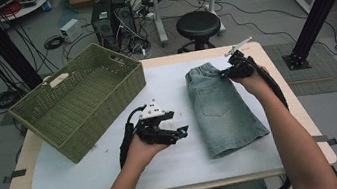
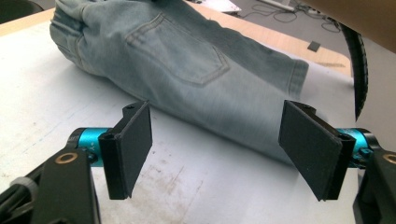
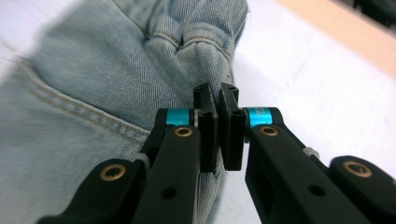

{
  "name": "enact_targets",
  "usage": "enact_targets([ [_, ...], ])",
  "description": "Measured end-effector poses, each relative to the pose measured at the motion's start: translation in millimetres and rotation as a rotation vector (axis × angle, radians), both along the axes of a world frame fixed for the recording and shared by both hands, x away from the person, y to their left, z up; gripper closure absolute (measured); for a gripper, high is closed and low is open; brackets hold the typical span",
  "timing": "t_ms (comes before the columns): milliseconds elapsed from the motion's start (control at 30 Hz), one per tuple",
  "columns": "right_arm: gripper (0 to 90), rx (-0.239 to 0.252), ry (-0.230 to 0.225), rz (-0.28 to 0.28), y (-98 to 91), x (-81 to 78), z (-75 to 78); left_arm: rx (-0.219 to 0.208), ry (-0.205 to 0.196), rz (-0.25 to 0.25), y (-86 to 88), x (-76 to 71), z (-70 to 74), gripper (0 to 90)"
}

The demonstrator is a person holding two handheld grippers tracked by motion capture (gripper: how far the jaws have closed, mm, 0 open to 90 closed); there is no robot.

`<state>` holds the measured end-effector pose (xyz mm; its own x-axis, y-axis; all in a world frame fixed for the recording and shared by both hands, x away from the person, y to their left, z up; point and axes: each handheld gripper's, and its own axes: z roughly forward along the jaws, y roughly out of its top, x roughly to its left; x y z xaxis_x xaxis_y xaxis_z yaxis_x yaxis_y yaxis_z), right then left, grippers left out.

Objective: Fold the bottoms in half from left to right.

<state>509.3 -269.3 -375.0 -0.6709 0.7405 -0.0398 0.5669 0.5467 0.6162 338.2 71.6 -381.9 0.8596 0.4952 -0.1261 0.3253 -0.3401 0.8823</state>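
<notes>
Now my right gripper (image 3: pixel 219 100) pinches the shorts (image 1: pixel 222 111) at the waistband; left gripper (image 2: pixel 219 154) gapes empty; it should grab the hem squarely.

A pale wooden table (image 1: pixel 281 82) carries a white mat (image 1: pixel 93 179) covering most of its top, w/ bare wood showing round the edges. On the mat, approx. 1–2 o'clock from centre, lie folded light-blue denim shorts (image 1: pixel 222 111), waistband toward 12. At 10 o'clock sits a green woven basket (image 1: pixel 81 100), its far-left corner overhanging the table edge.
</notes>
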Motion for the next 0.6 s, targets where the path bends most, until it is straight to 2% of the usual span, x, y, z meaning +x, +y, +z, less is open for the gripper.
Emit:
enact_targets([
  [67, 83.6, 0.004, 0.025, -0.015, 0.4, 2.5, -14.4, 0.009, -0.001, 0.000, 0.9, 1.5, -1.6, 25.9],
  [133, 74.0, 0.043, 0.022, -0.033, -1.8, 1.0, -24.5, 0.012, -0.005, 0.009, 3.2, 3.5, -2.5, 25.9],
  [167, 67.1, 0.057, 0.016, -0.042, -3.2, -0.8, -23.7, 0.017, -0.010, 0.016, 5.5, 4.7, -2.5, 25.9],
  [267, 57.9, 0.095, -0.031, -0.045, -10.3, -12.8, -10.3, 0.024, -0.026, 0.046, 16.0, 8.5, -2.2, 25.2],
  [367, 54.7, 0.120, -0.066, -0.040, -18.3, -33.0, 4.5, 0.023, -0.033, 0.077, 26.7, 10.2, -1.7, 25.0],
  [433, 51.6, 0.118, -0.082, -0.033, -23.3, -49.0, 9.1, 0.021, -0.047, 0.095, 35.0, 8.7, -1.4, 24.8],
  [533, 51.6, 0.118, -0.077, -0.029, -31.1, -73.3, 6.8, 0.006, -0.069, 0.110, 45.0, 4.4, -2.8, 23.9],
  [600, 51.7, 0.118, -0.062, -0.032, -37.4, -89.3, -0.8, 0.017, -0.087, 0.111, 50.1, 2.7, -4.8, 21.4],
])
